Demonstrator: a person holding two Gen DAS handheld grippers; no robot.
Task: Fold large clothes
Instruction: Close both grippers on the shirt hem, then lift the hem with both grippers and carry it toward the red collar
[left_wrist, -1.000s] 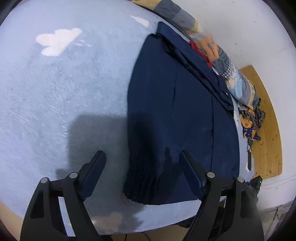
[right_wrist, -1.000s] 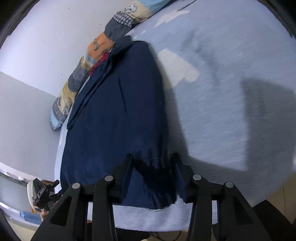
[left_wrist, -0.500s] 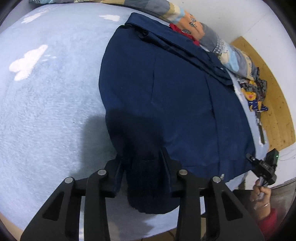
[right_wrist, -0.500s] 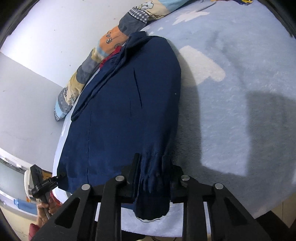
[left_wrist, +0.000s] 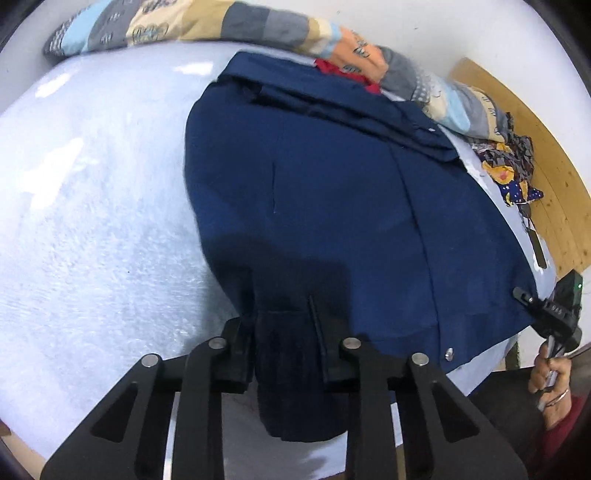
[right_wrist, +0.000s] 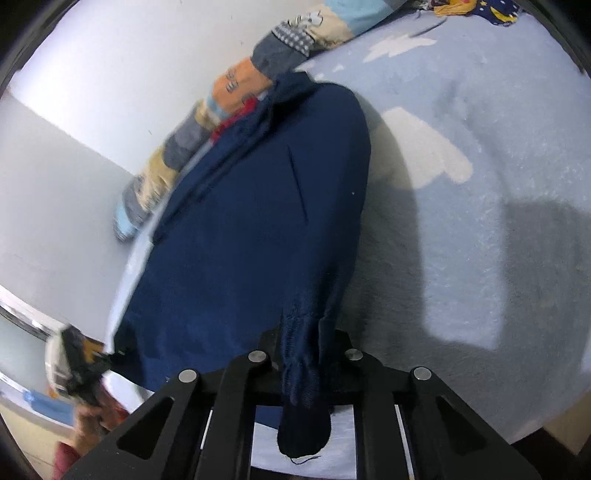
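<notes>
Navy jacket (left_wrist: 332, 206): lying flat on the pale blue fleece blanket (left_wrist: 92, 221), collar end pointing toward the wall, its near corners being pinched at the edge closest to the person.
Left gripper (left_wrist: 288, 343): its jaws having just been closing, now clamping a bunched ribbed cuff (left_wrist: 291, 369) of the jacket, the dark fabric hanging down between the black fingers (left_wrist: 236, 350).
Right gripper (right_wrist: 303, 350): jaws having just been closing too, now squeezing tight on another gathered ribbed piece (right_wrist: 301, 369) of the jacket, a loose end drooping below the pads.
Right gripper seen from the left camera (left_wrist: 546, 314): sitting at the jacket's far near-side corner, a hand (left_wrist: 550, 373) gripping its handle; from there I cannot tell how its jaws are standing.
Blanket pattern: showing white cloud shapes (right_wrist: 432, 162) on the open stretch beside the jacket.
Patchwork bolster (left_wrist: 229, 26): running along the white wall (left_wrist: 461, 33) behind the jacket, in grey, beige, orange and light blue squares.
Red cloth (left_wrist: 332, 70): peeking out between the jacket's collar and the bolster.
Printed garment (left_wrist: 513, 173): lying crumpled, dark blue with yellow, near the end of the bolster beside a wooden board (left_wrist: 554, 177).
Snap button (left_wrist: 449, 353): glinting on the jacket's hem near the blanket's edge.
</notes>
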